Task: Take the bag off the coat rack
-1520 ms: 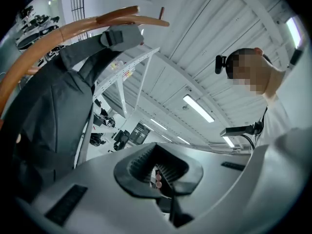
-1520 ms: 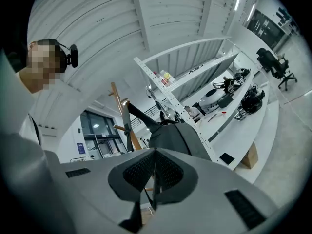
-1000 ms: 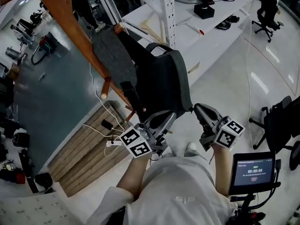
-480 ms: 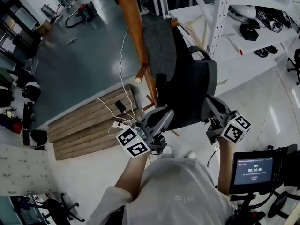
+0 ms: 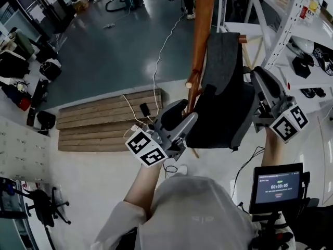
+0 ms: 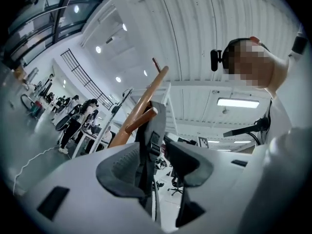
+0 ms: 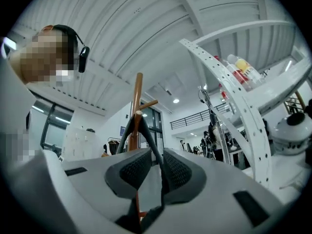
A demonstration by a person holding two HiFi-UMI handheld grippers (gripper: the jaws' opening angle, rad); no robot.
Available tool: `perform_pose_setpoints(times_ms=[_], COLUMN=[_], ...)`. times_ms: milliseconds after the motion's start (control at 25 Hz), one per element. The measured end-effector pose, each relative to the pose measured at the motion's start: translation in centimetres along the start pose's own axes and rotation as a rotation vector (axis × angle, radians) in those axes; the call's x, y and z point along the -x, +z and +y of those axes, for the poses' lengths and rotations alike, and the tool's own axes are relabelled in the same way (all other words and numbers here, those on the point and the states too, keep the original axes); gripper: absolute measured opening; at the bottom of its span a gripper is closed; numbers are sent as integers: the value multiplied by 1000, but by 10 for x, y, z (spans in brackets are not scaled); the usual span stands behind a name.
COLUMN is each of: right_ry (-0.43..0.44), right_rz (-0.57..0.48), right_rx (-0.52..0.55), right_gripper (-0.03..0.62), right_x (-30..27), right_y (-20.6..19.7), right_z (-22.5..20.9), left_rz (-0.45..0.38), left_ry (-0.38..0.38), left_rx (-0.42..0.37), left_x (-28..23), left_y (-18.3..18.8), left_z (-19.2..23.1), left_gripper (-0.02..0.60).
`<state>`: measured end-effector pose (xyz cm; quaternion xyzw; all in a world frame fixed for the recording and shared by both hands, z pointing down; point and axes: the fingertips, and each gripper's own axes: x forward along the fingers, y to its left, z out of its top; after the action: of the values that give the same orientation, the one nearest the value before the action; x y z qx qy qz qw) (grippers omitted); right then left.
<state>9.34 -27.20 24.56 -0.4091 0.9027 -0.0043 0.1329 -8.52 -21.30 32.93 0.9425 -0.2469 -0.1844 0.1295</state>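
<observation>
A dark grey bag hangs from a peg of the wooden coat rack. My left gripper sits at the bag's lower left side. In the left gripper view its jaws are opening around a wide bag strap, which lies by the left pad while the right pad stands clear. My right gripper is at the bag's upper right. Its jaws are opening too, with a thin strap running between them up to the rack's peg.
White metal shelving stands close on the right, with bottles on a shelf. A wooden pallet and cables lie on the floor to the left. A small screen is mounted at lower right. People stand in the background.
Both grippers have risen from below the bag to its two sides. The view has swung so that the rack's pole now stands upright.
</observation>
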Motion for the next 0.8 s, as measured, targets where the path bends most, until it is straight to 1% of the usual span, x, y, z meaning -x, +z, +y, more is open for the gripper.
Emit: perform_pose_setpoints(times_ms=[40,80,120,240,320,480,560,680,800], right_ry=[16,33,49,88,112,154,173,191,202], right_rz=[3,8,16,48,70,141,189,244,276], right_rx=[31,62,91,150,162,175,181,182,179], right_gripper=[69,97,107,107,107,109,143,143,141], right_x=[-7,-15,-21,-39,-47,-60,-65,-70,-74], right_y=[8,14,18,22,18,-3,-17,-41,-67], right_z=[3,7,10,17,19,19,22,22,13], left_rz=[0,0,1,17,36,51,69,101,132], left_ry=[-3,-6,-9,-2,6,16,14,12,21], left_rx=[-8,-14,-23,-63,-68,-41,-34,-17,3], left_x=[-2,-5,-7,-15,-20,-27,-26,-26,-31], left_y=[4,7,10,12,8,-3,-9,-24,-44], left_z=[-2,-4,-6,-8,-5,-2,-3,0,8], left_gripper=[182,187,190,202,209,209,209,209,209])
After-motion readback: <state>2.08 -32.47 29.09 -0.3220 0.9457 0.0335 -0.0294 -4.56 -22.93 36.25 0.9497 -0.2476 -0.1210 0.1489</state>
